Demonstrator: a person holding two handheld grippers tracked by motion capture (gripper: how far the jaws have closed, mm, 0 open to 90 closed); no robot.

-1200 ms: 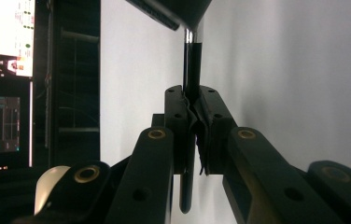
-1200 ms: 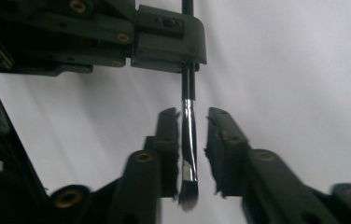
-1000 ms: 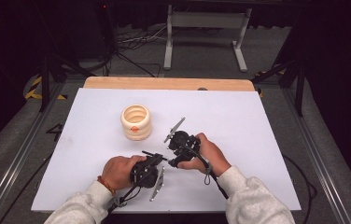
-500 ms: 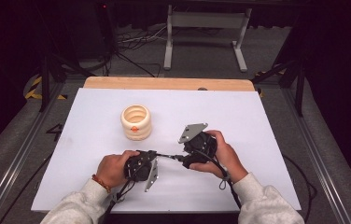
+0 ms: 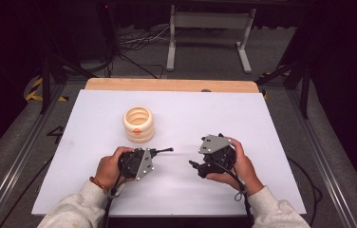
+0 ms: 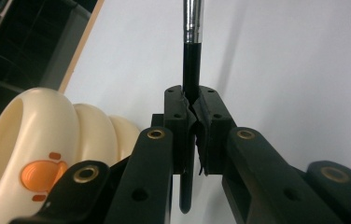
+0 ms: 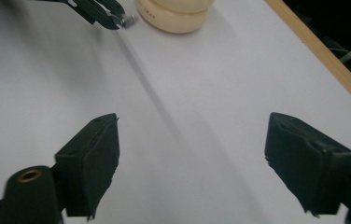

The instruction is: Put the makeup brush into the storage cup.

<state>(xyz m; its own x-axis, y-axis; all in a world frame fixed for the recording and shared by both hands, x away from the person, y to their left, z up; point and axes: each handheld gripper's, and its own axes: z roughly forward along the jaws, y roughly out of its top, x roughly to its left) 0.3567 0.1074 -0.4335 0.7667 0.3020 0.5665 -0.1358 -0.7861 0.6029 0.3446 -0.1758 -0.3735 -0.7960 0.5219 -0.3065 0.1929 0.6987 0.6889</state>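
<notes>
Plainly, the white table [image 5: 262, 133] is offering wide bare room on every side of the two hands, with its wooden far edge [image 5: 172, 85] running along the back and dark floor lying beyond the left and right edges. Counting from the left: one cream ribbed holder [image 5: 138, 124] is standing upright on the left half of the table, one slim black stick with a silver ferrule [image 6: 191, 56] is being held, and two grippers are working near the front edge. The holder's open top is showing no contents that can be made out.

The left gripper [image 5: 154, 153] is lying just in front of the holder, its jaws pressed together on the stick, which is pointing rightward above the table toward the other hand. In the left gripper view the stick is running straight up between the closed pads, with the holder just beside them at the left.

The right gripper [image 5: 193, 165] is sitting well apart from the stick's tip, its jaws spread wide, having just been opening, with nothing between its pads [image 7: 94, 158].
</notes>
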